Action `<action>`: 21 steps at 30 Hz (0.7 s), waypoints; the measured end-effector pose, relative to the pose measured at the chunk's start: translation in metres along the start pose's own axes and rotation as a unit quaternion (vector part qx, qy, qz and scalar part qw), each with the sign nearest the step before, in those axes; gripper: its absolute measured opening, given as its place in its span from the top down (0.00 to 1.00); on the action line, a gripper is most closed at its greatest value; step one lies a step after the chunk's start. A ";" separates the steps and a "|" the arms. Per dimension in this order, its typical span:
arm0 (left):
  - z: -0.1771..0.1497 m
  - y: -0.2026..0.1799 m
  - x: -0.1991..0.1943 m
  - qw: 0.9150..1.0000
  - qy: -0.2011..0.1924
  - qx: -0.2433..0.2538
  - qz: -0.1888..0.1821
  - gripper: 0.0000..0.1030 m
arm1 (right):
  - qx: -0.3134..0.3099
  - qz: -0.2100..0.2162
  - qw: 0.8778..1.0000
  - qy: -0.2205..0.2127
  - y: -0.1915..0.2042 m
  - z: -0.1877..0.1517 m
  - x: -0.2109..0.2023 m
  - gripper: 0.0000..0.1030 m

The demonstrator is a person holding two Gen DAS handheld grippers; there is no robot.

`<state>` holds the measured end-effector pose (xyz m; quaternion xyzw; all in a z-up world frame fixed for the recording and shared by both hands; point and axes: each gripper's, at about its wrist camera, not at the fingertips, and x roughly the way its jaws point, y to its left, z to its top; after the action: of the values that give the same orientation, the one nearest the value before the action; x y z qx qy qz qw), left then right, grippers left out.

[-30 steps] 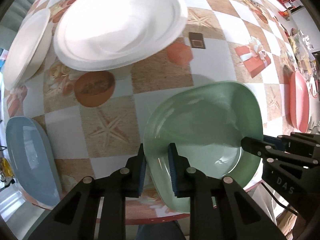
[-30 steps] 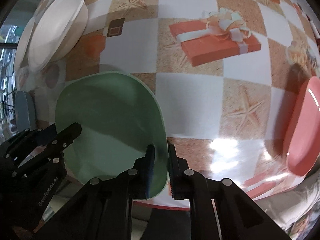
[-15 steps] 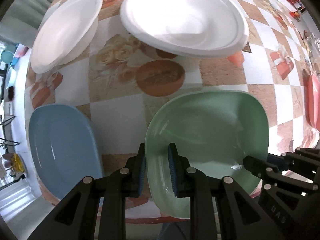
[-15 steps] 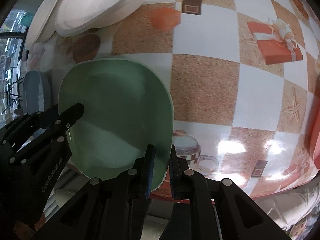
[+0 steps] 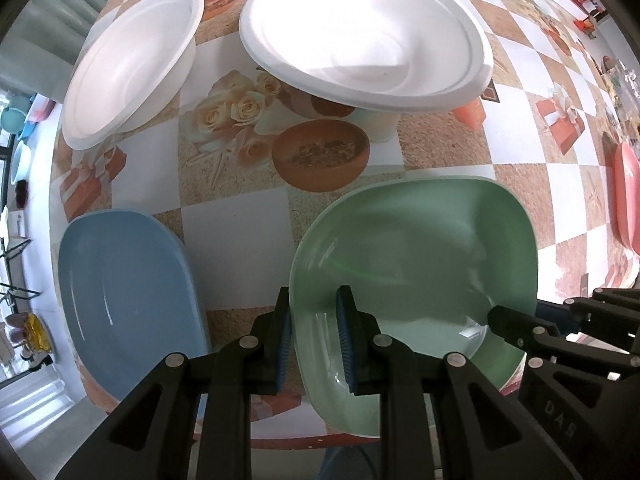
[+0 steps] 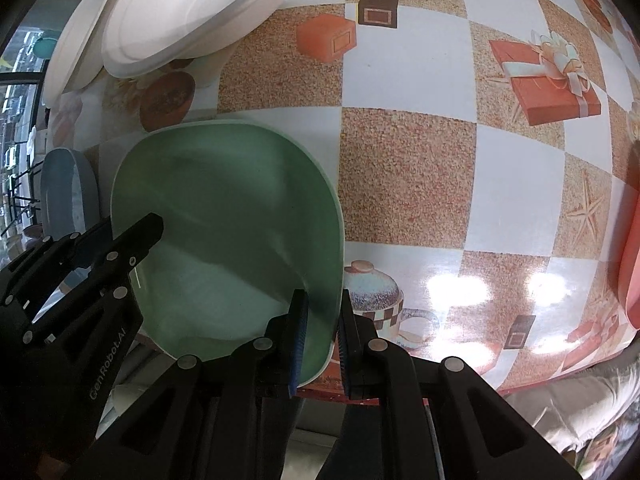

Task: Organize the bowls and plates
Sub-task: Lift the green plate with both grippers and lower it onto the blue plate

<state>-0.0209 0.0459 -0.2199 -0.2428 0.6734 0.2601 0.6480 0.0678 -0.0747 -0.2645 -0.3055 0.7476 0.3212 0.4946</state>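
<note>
A green plate [image 5: 416, 252] is held above the table's near edge by both grippers. My left gripper [image 5: 314, 320] is shut on its left rim. My right gripper [image 6: 322, 320] is shut on its right rim [image 6: 332, 248]; its fingers [image 5: 516, 322] also show in the left wrist view. A blue plate [image 5: 124, 292] lies on the table just left of the green plate, and shows small in the right wrist view [image 6: 68, 192]. A white plate [image 5: 360, 28] rests on something at the back, and a white bowl [image 5: 132, 64] sits at the back left.
A pink plate [image 5: 626, 196] lies at the far right edge of the table, also in the right wrist view [image 6: 630, 264]. The checked tablecloth [image 6: 440, 160] covers the table. The table's front edge [image 5: 280, 442] runs just below the plates.
Both grippers have carried the green plate to the left, toward the blue plate. The blue plate and white bowl have come further into view; the pink plate has slid toward the right edge.
</note>
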 end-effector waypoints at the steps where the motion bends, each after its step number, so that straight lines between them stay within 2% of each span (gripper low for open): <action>1: 0.000 0.000 0.000 1.000 0.000 0.000 0.000 0.77 | 0.000 0.000 1.000 0.000 0.000 0.000 0.001 0.86; 21: -0.001 -0.003 -0.011 1.000 0.006 0.007 0.002 0.78 | 0.000 0.000 1.000 0.000 -0.004 -0.001 0.001 0.86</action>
<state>-0.0191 0.0423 -0.2090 -0.2385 0.6797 0.2553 0.6450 0.0700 -0.0780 -0.2655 -0.3060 0.7475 0.3211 0.4945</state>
